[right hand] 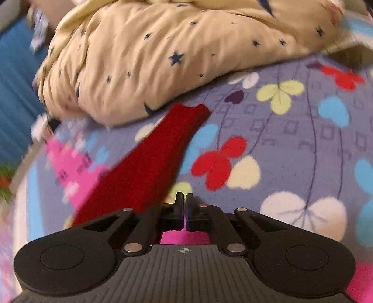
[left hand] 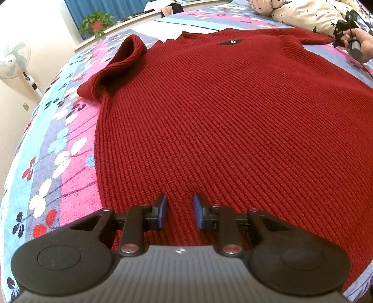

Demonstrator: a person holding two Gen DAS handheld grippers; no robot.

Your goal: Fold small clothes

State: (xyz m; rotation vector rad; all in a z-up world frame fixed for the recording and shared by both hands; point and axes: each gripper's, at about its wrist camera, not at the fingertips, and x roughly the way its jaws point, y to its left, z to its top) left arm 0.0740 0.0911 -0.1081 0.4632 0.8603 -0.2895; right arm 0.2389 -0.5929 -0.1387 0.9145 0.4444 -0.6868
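A dark red knit sweater [left hand: 221, 116] lies spread flat, front up, on a flowered bedspread [left hand: 58, 151]. One sleeve [left hand: 121, 67] is bunched and folded back at the left. My left gripper [left hand: 180, 209] hovers over the near hem, its blue pads [left hand: 163, 211] apart with only flat knit showing between them. The other sleeve [right hand: 158, 151] stretches out straight on the bedspread [right hand: 291, 139]. My right gripper [right hand: 184, 198] is shut just to the right of that sleeve, with no cloth visible between its pads. In the left wrist view a hand holds the right gripper [left hand: 336, 39] at the sleeve's far end.
A cream quilt with dark stars [right hand: 163, 58] is heaped right behind the sleeve's cuff and shows too as the quilt [left hand: 307, 16] at the bed's far right. A standing fan [left hand: 14, 60] and a potted plant [left hand: 95, 23] stand beyond the bed's left edge.
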